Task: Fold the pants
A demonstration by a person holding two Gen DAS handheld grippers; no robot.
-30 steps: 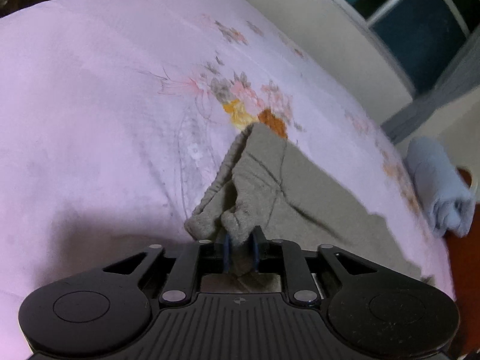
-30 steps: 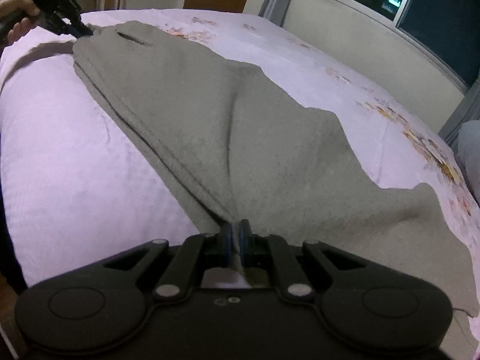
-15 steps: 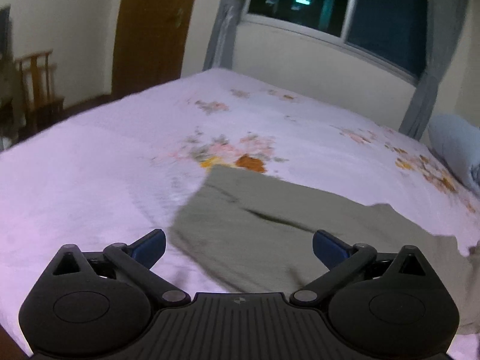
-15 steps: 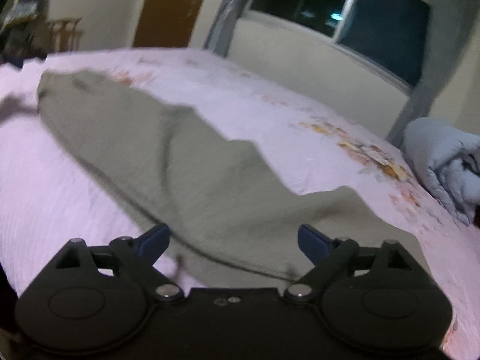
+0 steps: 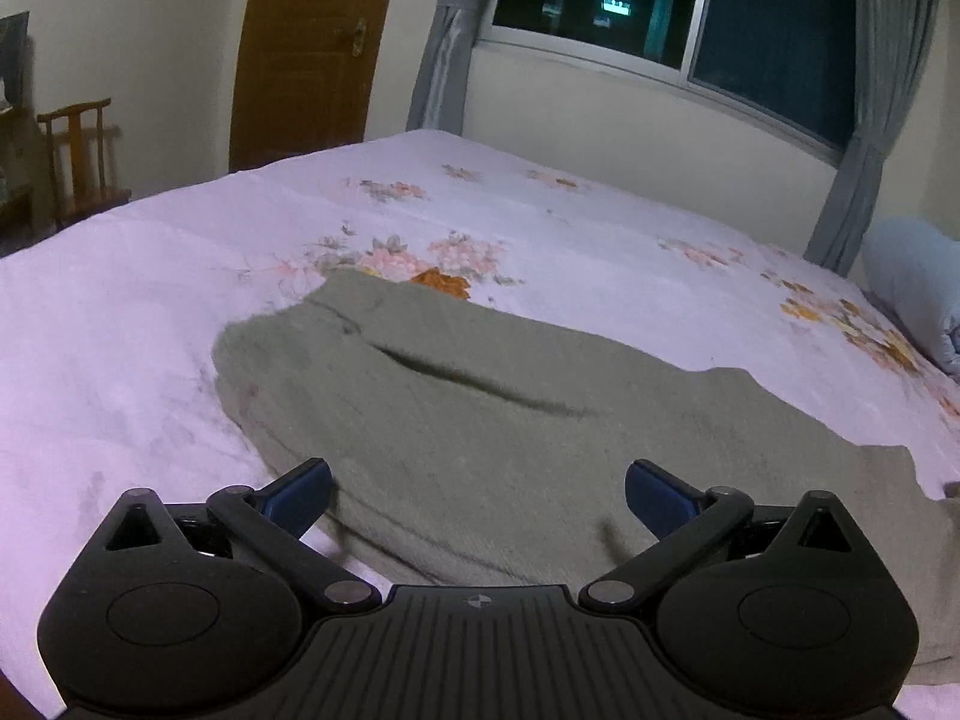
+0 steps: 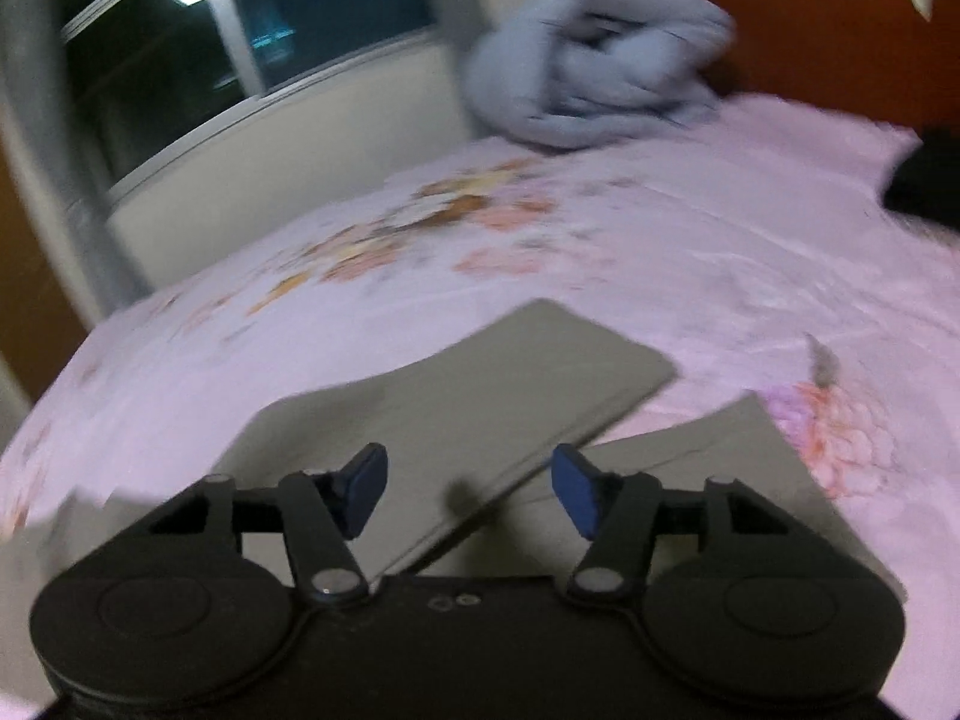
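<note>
A wooden chair (image 5: 81,156) and door (image 5: 312,48) stand left, a rolled blue blanket (image 6: 600,84) right, while grey pants (image 5: 480,420) lie flat on the floral bedsheet (image 5: 120,300) beneath the left gripper (image 5: 478,492) and right gripper (image 6: 470,491), both spread wide and holding nothing.

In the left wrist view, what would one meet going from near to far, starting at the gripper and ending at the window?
Left gripper, open → grey pants lying flat → flowered pink bedsheet → pale wall → dark window.
</note>
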